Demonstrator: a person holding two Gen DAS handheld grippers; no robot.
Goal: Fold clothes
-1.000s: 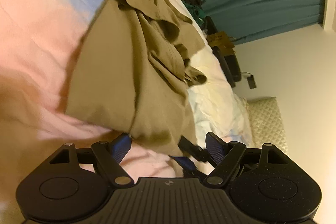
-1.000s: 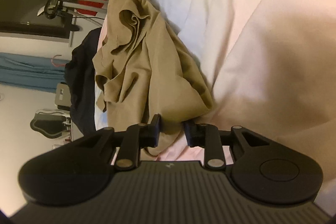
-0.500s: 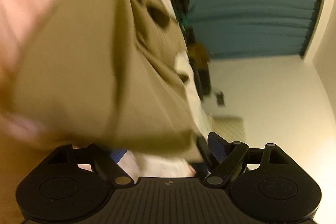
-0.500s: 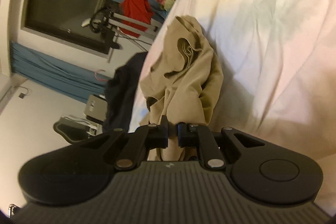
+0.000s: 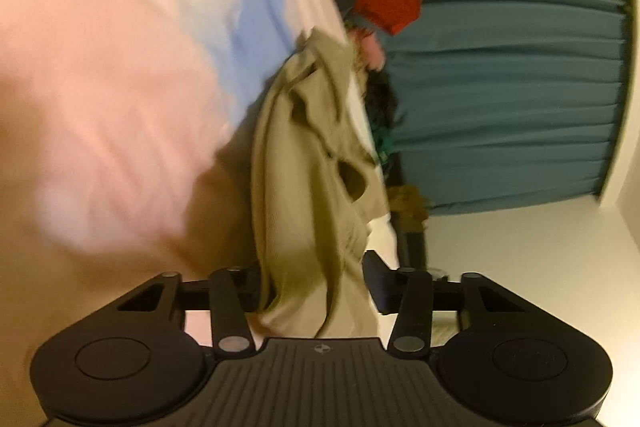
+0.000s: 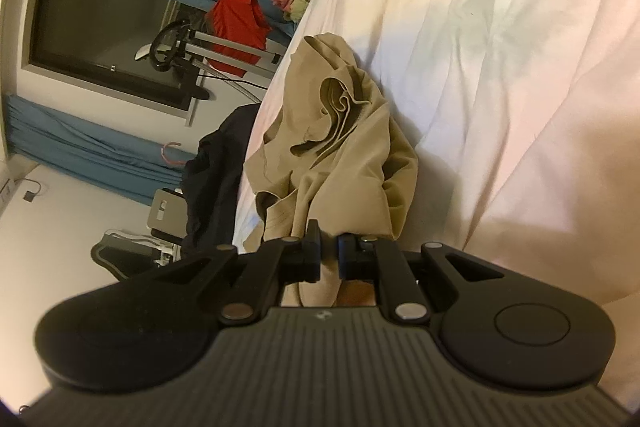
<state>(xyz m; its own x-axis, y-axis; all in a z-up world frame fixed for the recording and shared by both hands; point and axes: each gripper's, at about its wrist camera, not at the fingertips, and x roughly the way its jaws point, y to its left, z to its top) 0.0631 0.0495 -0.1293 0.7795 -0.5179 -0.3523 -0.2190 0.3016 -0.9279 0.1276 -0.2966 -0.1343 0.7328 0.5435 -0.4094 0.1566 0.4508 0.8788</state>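
You had the crumpled khaki cotton garment (image 6: 340, 147) pinched tight in your right tongs (image 6: 329, 259); left tongs (image 5: 316, 287) sat wide, cloth bunched between, over the pale pink bed (image 5: 100, 87).

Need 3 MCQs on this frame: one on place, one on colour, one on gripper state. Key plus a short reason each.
1. Where does the khaki garment lie?
A. on the floor
B. on the bed sheet
C. on a chair

2. What colour are the curtains?
A. teal
B. yellow
C. white

3. How is the right gripper set?
A. wide open, nothing between its fingers
B. shut on khaki fabric
C. out of view

Key: 1 B, the garment is bunched on the pale sheet near the bed's edge. 2 A, teal pleats hang behind the bed. 3 B, the fingers stand close together with khaki cloth between them.
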